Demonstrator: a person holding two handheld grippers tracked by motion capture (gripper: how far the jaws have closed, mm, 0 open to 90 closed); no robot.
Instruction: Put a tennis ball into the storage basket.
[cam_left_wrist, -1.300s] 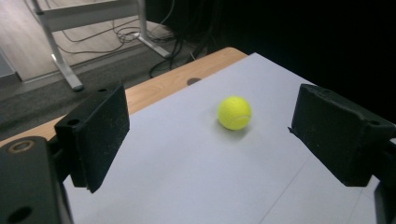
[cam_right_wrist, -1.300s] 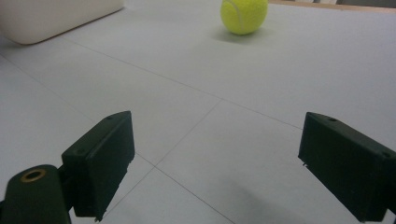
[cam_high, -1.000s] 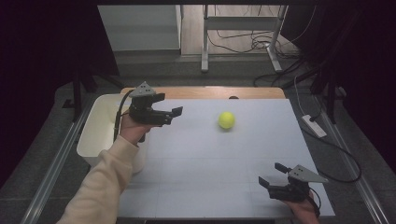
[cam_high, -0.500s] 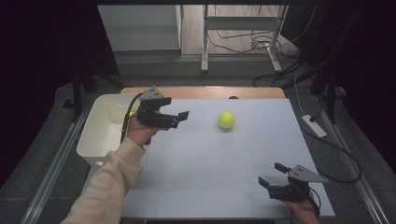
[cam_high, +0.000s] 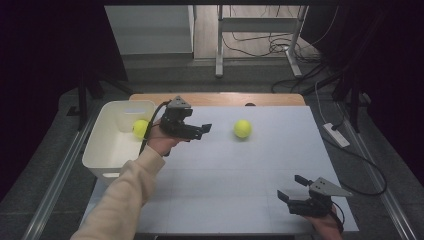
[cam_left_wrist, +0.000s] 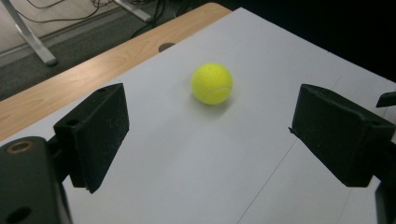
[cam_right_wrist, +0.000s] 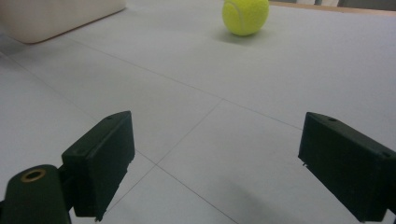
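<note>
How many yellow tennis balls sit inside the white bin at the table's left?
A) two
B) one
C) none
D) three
B: the high view shows a single yellow ball in the white bin; the other ball lies out on the table sheet.

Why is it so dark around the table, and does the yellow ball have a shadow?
In the high view, the white table is lit and the room's sides fall into black. In the left gripper view, the tennis ball looks sharp, with a soft grey shadow beneath it; the near jaws are slightly blurry. In the right gripper view, the ball also casts a faint shadow.
</note>
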